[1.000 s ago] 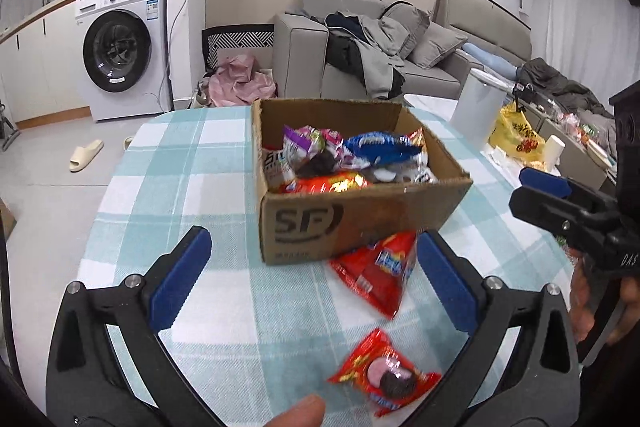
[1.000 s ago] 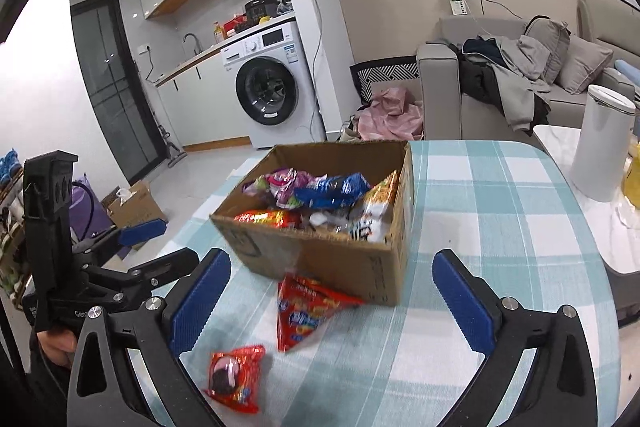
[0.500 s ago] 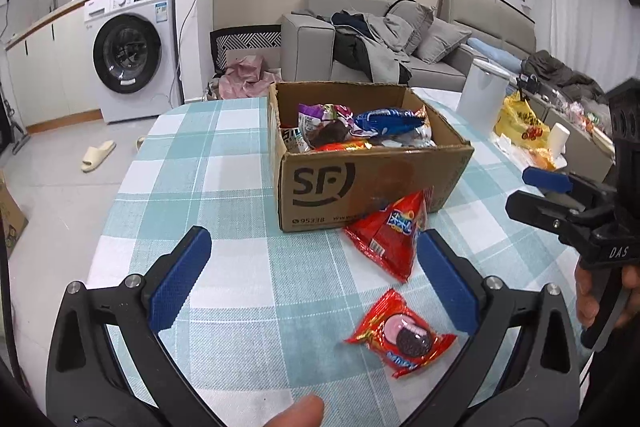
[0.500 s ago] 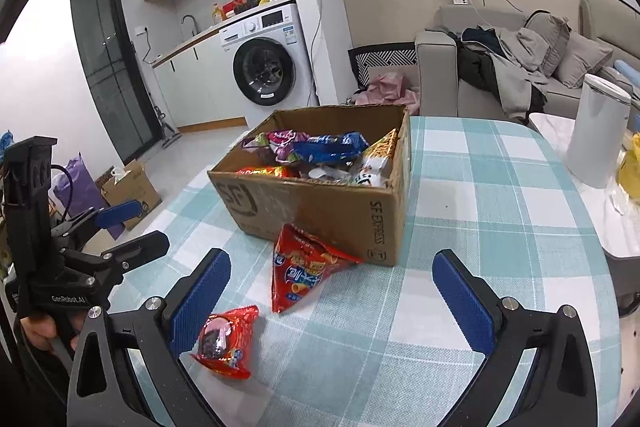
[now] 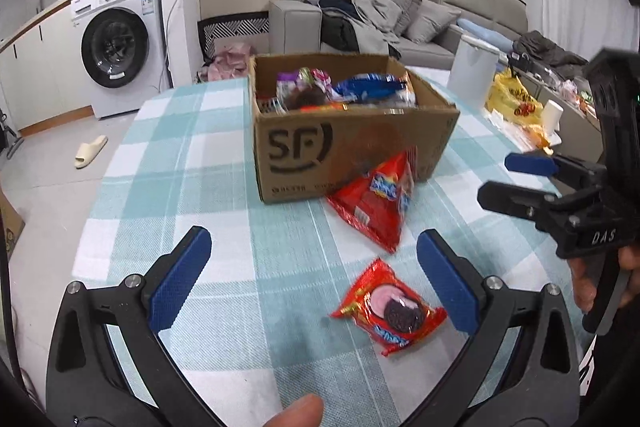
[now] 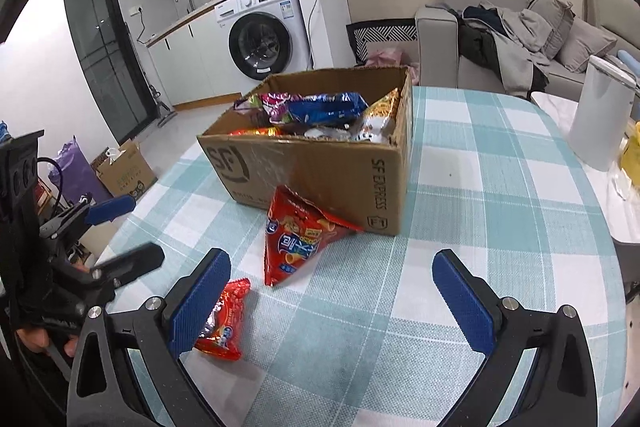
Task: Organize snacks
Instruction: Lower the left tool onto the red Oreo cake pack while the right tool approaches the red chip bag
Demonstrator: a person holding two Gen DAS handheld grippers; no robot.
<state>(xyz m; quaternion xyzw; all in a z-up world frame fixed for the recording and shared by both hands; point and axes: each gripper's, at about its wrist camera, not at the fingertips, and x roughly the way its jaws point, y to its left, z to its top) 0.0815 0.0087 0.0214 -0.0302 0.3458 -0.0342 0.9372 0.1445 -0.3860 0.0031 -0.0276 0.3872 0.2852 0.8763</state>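
Snacks box: cardboard SF box (image 5: pixel 352 147) on the checked tablecloth (image 5: pixel 168 155), filled with mixed packets (image 6: pixel 324 111).
Red chip bag (image 6: pixel 296 235): leaning against the box front.
Cookie packet (image 5: pixel 390 309): flat, nearer.
Left gripper (image 5: pixel 312 283): spread wide, empty.
Right gripper (image 6: pixel 332 301): spread wide, empty.

A teal-and-white checked tablecloth (image 5: pixel 168 163) is covering the table. The brown cardboard box (image 5: pixel 344 151) is showing black lettering. Two red snack packets (image 5: pixel 376 203) (image 5: pixel 390 307) are lying near; the nearer is picturing, seemingly, a dark biscuit.
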